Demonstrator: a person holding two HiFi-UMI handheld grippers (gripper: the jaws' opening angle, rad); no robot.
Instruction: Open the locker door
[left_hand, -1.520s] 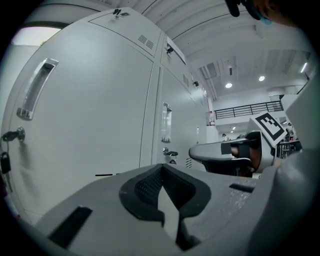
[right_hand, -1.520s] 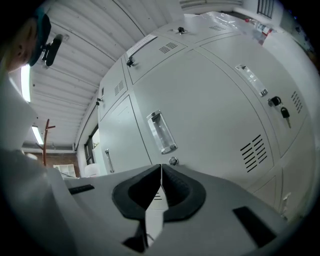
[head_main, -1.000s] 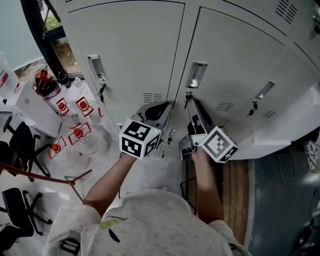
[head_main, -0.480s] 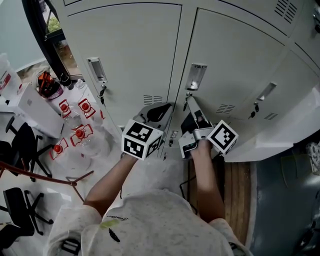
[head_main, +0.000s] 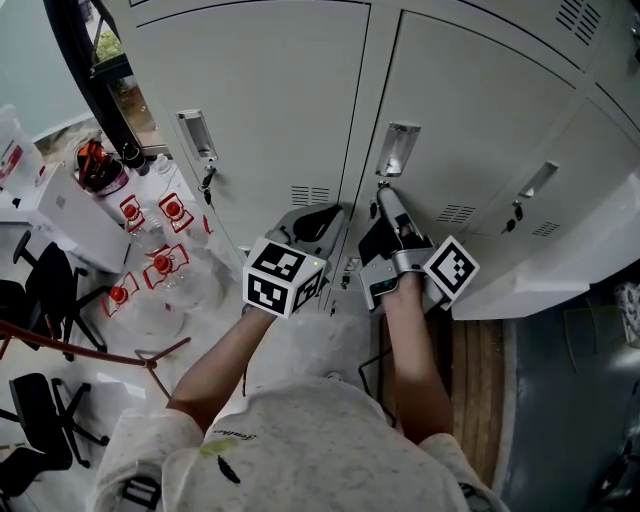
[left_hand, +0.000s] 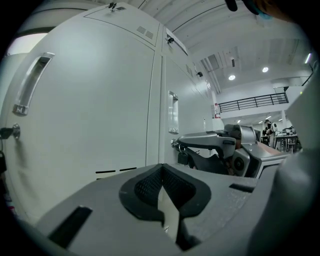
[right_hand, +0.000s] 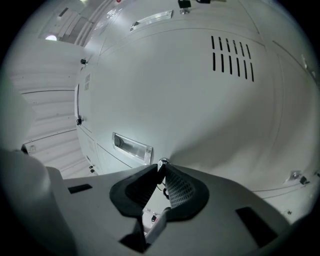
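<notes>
Right gripper (head_main: 383, 196) sits nearer 12 o'clock now, jaws pinched on the key (right_hand: 162, 163) in the locker door (head_main: 480, 110); turning it looks next. Left gripper (left_hand: 161, 172) idles closed, empty.

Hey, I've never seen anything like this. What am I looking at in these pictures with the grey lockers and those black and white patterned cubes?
A person stands facing a row of grey lockers, with a hand tool in each hand that ends in a two-fingered claw. The patterned cubes are parts of those tools. The wide picture comes from a camera on the person's head, looking steeply down. The other two come from cameras riding on the tools, each looking along its own claw. The right claw is closed on what looks like the key in the lock, just below the recessed handle of the middle locker door. The left claw is closed on nothing and is held near the neighbouring door. Plastic bottles with red labels stand off to the left.
</notes>
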